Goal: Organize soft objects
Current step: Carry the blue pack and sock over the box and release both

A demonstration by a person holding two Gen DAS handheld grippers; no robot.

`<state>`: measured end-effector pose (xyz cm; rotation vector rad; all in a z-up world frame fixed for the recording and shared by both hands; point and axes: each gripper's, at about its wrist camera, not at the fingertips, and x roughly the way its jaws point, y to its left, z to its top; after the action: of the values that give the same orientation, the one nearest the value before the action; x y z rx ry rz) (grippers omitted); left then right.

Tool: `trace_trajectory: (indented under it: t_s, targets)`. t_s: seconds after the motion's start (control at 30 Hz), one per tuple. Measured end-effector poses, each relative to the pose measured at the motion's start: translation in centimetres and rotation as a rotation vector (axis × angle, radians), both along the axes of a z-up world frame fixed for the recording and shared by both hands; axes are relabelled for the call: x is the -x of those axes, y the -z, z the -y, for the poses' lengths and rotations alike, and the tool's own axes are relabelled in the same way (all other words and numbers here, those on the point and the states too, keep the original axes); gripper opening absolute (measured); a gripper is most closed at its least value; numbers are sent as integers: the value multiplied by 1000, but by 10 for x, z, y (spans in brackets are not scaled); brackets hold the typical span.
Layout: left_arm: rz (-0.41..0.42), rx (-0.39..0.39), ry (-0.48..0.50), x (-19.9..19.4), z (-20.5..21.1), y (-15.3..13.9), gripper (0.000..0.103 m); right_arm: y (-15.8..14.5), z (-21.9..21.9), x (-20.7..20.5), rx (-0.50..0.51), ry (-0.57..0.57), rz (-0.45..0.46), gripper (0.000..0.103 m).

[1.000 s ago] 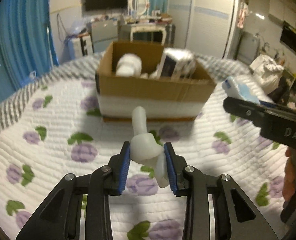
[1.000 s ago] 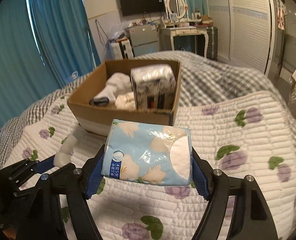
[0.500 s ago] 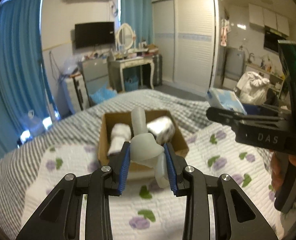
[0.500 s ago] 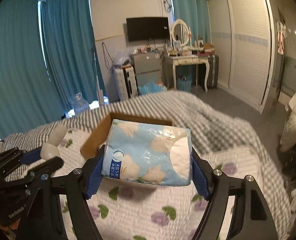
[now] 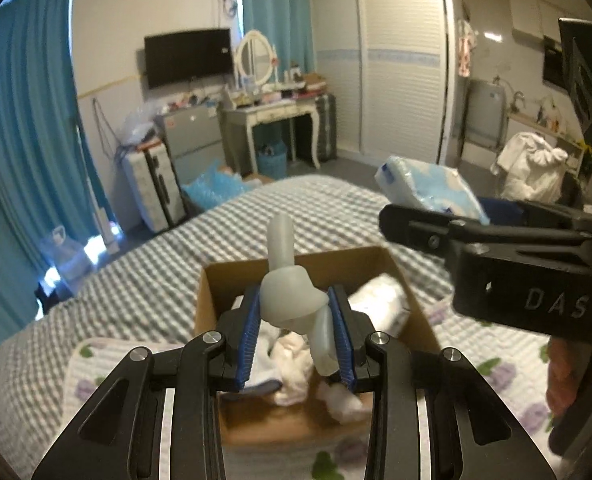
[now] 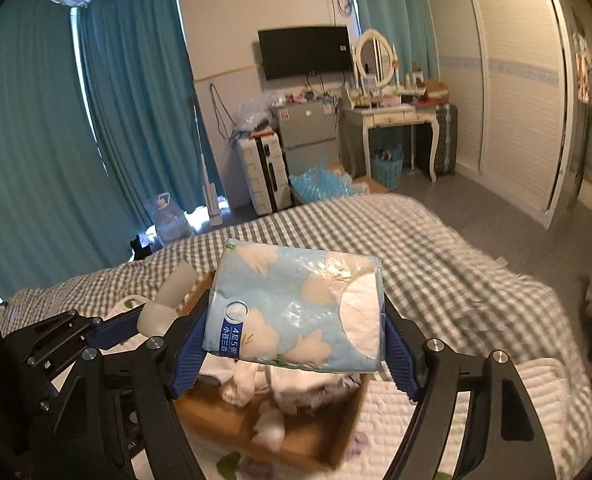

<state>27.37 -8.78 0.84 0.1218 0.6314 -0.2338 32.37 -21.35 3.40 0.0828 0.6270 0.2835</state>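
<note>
Below my claws lies the bed (image 6: 435, 248), covered at its far end, toward 12 o'clock, by a grey-and-white checked sheet (image 5: 144, 280). Nearer me, a white quilted coverlet (image 6: 535, 392) printed with purple flowers and green leaves lies on top of it, spreading from 3 o'clock round to 9 o'clock. An open cardboard box (image 5: 212, 292) stands directly on the coverlet at the centre, straddling the line where coverlet meets checked sheet. White soft items (image 5: 383, 304) fill the box; their exact kinds are too blurred to tell. In my right wrist view the same box appears at 6 o'clock.
</note>
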Motion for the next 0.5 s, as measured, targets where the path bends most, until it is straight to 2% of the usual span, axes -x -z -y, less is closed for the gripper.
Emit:
trace_trajectory:
  t_s: [0.1, 0.23, 0.27, 0.33, 0.37, 0.4, 0.43, 0.5]
  targets:
    - [-27, -18, -13, -19, -2, 21, 33, 27, 0, -34, -20, -1, -46, 76]
    - [-61, -21, -18, -31, -6, 42, 34, 60, -1, -66, 2, 0, -96, 76]
    - [-69, -17, -19, -33, -8, 47, 39, 64, -2, -69, 2, -4, -98, 76]
    - [-63, -7, -26, -33, -11, 52, 39, 69, -2, -73, 1, 1, -96, 86]
    - [-76, -6, -41, -35, -10, 53, 49, 70, -1, -72, -2, 13, -89, 94]
    - [-95, -2, -59, -36, -11, 55, 63, 70, 0, -70, -2, 19, -81, 96]
    - [-105, 16, -65, -35, -13, 56, 67, 70, 0, -68, 9, 24, -76, 96]
    - [-92, 28, -72, -28, -12, 51, 68, 65, 0, -62, 37, 45, -62, 96]
